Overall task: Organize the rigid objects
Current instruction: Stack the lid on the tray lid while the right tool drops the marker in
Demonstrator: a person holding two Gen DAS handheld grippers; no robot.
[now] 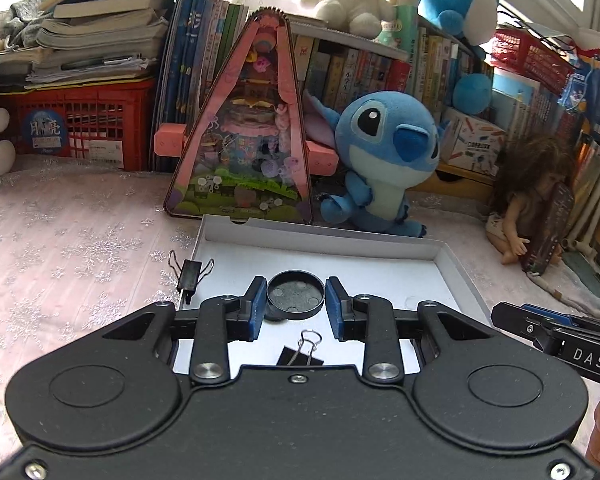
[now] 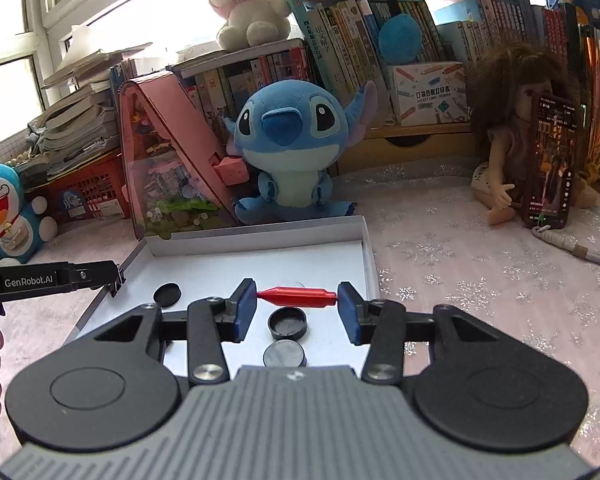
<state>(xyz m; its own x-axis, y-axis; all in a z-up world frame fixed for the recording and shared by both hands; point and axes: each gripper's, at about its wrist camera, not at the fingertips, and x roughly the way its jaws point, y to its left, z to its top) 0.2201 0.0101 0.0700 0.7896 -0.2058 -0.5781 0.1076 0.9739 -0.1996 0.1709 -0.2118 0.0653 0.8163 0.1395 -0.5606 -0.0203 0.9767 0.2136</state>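
A shallow white box lid (image 1: 452, 276) (image 2: 364, 240) lies on the pink cloth. My left gripper (image 1: 296, 306) is over it, its blue pads either side of a round black cap (image 1: 295, 295), with a small gap showing on the right. A black binder clip (image 1: 300, 354) lies under the gripper; another binder clip (image 1: 190, 276) sits on the box's left rim. My right gripper (image 2: 297, 302) holds a red pen-like tool (image 2: 296, 296) end to end between its pads. Below it lie a black cap (image 2: 287, 323), a grey disc (image 2: 284, 354) and a black disc (image 2: 167, 294).
A Stitch plush (image 1: 384, 160) (image 2: 288, 152) and a pink triangular toy box (image 1: 244, 132) stand behind the lid. A doll with a phone (image 2: 548, 164) sits at the right. Books and a red crate (image 1: 88, 124) line the back.
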